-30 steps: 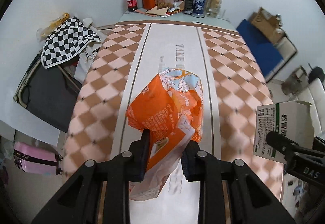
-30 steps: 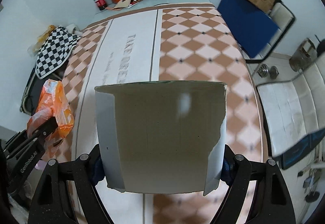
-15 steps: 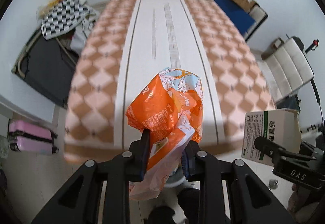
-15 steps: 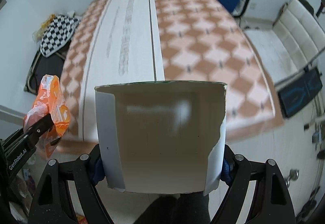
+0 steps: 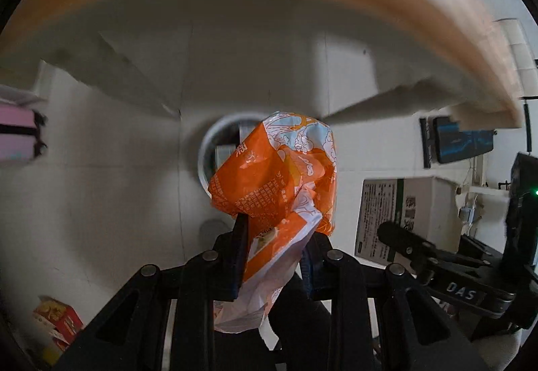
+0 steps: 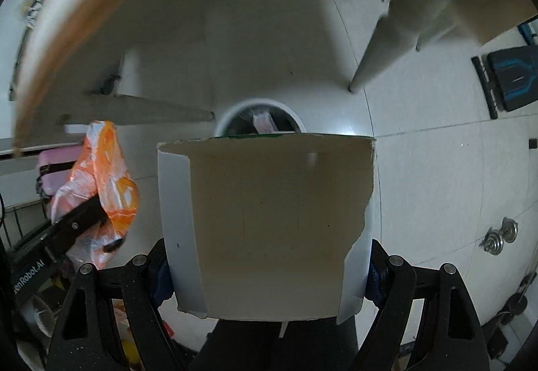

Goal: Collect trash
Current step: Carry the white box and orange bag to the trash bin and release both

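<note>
Pinching the orange wrapper (image 5: 275,182) upright in our left gripper (image 5: 274,256), we clamp the box (image 6: 269,226) (broadside, open side facing us) in our right gripper (image 6: 269,273), near the bin (image 6: 260,120).

Wrapper (image 5: 279,182): thin glossy plastic film, crinkled, printed orange and white. Box (image 6: 269,226): matt brown card inside, torn right edge; outer face, right in the left view, smooth white printed card. Left gripper (image 5: 274,253) and right gripper (image 6: 269,273): matt black plastic, metal pins. Bin (image 6: 235,110), centre frame: smooth white plastic rim. Floor (image 6: 437,169): glossy pale tile.
</note>
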{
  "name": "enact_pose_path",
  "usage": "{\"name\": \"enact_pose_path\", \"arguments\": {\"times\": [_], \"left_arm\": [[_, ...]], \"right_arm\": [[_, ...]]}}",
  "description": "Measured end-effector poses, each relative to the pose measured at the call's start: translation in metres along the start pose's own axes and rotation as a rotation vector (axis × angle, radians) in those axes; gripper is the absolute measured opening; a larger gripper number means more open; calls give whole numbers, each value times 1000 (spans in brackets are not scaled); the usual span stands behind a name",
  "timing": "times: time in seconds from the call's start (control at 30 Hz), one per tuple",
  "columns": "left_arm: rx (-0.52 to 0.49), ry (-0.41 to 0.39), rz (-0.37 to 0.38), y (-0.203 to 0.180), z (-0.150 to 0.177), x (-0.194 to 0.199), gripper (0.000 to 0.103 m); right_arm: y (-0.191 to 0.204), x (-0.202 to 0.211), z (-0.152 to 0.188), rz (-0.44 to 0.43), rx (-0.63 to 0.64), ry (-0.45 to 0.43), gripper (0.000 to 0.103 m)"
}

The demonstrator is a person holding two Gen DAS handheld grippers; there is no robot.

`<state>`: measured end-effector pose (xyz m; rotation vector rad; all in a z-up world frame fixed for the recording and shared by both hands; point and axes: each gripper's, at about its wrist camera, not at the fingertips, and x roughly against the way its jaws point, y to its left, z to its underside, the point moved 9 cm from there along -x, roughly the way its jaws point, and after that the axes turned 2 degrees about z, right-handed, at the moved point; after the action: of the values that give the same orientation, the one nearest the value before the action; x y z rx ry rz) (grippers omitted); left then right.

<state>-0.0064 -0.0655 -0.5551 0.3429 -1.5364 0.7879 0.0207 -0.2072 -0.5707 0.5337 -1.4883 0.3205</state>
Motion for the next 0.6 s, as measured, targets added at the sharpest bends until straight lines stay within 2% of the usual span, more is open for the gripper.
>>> {"name": "enact_pose_path", "arguments": {"times": [0.2,0.27,0.4,0.5,0.57,0.6], "left_arm": [[19,75,-11,24,-15,-111,28],[16,93,-12,31,-20,-139,28],[25,133,6,47,-30,-187,29],[33,161,16,54,-30,-206,31],[27,167,-2,63,-27,-209,39],[25,166,-10,65,-26,-210,49]], "right_arm": [[-26,-106,-12,6,-9,36,86],[-29,-131,-20,6,-11,42,86],[-30,-184,-42,9,-6,50,86],[-34,-214,-50,10,-7,61,86],[-35,-233,-51,10,-5,70,87],[-32,-238,-56,13,0,76,87]]}}
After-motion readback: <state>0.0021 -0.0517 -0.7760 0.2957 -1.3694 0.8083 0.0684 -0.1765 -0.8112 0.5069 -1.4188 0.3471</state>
